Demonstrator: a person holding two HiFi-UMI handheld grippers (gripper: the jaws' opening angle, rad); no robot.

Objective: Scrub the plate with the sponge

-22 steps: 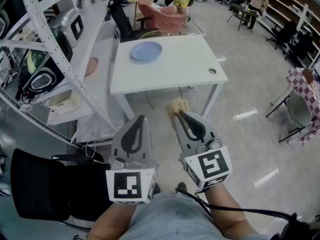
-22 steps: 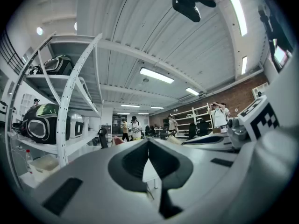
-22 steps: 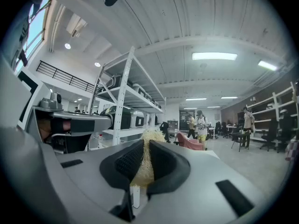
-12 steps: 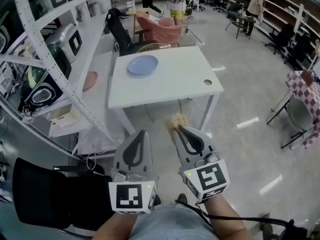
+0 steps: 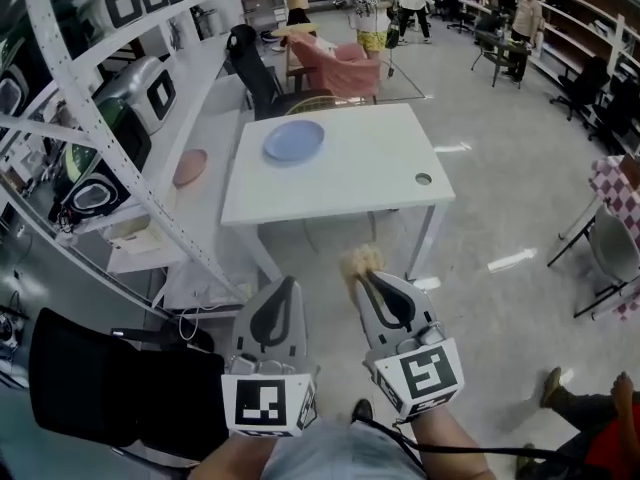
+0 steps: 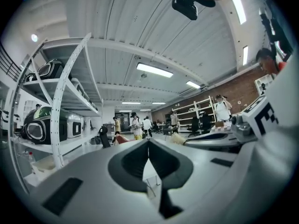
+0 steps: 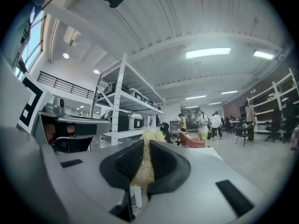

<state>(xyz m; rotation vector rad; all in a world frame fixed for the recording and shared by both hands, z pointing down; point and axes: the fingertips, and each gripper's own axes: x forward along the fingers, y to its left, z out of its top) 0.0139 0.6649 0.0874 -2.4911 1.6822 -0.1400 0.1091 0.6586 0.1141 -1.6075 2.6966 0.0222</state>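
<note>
The right tongs (image 5: 365, 280) clench the straw-coloured sponge (image 5: 359, 261), carried ready for scrubbing; the left tongs (image 5: 287, 286) are closed on nothing (free to steady, I judge). The blue plate (image 5: 294, 140) lies well ahead on the white counter (image 5: 370, 168).

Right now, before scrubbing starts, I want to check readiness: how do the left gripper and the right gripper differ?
The left gripper has its jaws together on nothing; the right gripper has its jaws clamped on the straw-coloured sponge. In the head view, the right gripper reaches a little further forward than the left gripper. Both are held over the floor, short of the white table and its blue plate.
</note>
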